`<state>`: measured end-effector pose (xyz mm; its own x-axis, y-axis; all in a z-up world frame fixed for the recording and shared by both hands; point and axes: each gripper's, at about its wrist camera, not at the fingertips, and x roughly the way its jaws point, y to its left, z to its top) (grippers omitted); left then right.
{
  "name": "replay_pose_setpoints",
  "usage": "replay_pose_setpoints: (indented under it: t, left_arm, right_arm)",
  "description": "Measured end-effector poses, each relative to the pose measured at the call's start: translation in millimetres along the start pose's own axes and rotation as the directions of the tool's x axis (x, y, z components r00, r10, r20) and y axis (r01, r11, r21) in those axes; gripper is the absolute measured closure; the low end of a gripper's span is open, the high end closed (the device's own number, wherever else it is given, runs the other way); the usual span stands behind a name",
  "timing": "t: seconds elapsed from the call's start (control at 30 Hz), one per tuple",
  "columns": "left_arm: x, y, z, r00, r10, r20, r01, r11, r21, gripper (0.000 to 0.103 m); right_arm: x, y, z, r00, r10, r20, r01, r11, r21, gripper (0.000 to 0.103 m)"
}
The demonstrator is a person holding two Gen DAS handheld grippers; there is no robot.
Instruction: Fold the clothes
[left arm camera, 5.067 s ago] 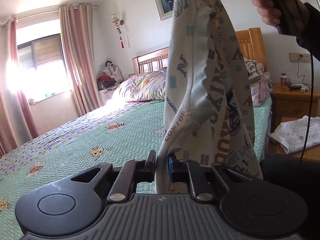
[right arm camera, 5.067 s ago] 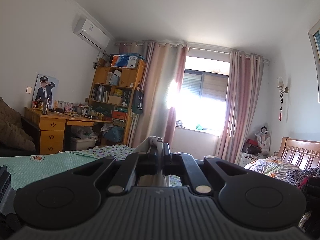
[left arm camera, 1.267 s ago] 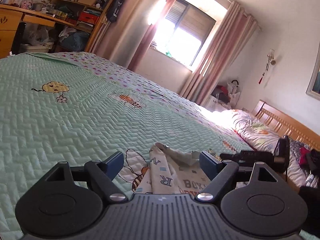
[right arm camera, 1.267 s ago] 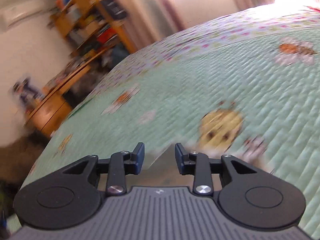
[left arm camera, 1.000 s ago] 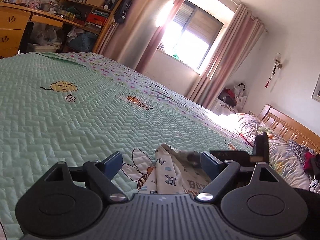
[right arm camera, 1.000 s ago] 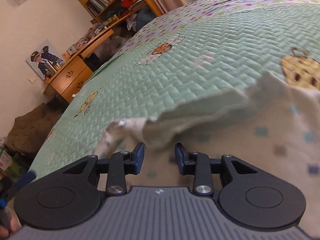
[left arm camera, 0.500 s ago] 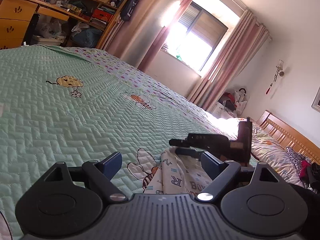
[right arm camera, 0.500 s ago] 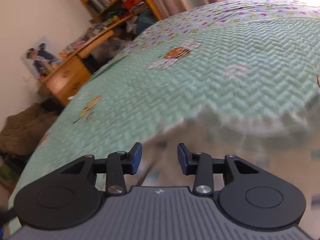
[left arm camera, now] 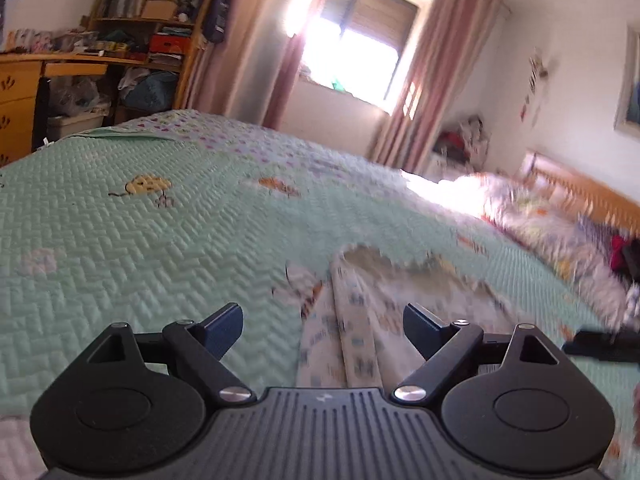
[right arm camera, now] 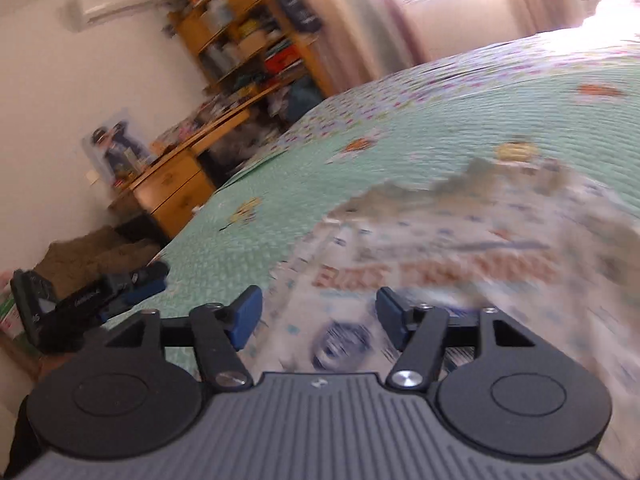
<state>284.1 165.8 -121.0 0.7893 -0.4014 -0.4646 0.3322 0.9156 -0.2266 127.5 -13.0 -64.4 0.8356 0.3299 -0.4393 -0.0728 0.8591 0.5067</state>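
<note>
My left gripper [left arm camera: 322, 326] is spread wide, holding nothing, hovering over the printed garment's [left arm camera: 360, 320] near edge. The garment lies rumpled on the green quilt [left arm camera: 160, 248]. My right gripper [right arm camera: 318, 312], jaws opening and empty, hangs above the garment's lettered middle. I'd smooth the cloth flat before pinching an edge for the fold.

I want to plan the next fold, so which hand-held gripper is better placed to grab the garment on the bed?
Probably left: the left hand-held gripper stands open over the garment's near edge.
</note>
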Motion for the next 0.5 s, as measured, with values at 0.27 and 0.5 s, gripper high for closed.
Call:
replay_pose_setpoints:
  t: [0.27,0.5]
  left_arm:
    - [-68,-96,-98,0.961,0.193,-0.198,-0.09,0.897,0.432,0.015]
    - [-90,-126,-126,0.948,0.264,-0.178,-0.092,0.761,0.642,0.015]
  right_arm:
    - [-94,-53,-41,0.996,-0.049,0.073,0.027,0.959,0.281,0.035]
    - [-125,-38,-45,0.99,0.036,0.138,-0.073,0.96,0.27,0.035]
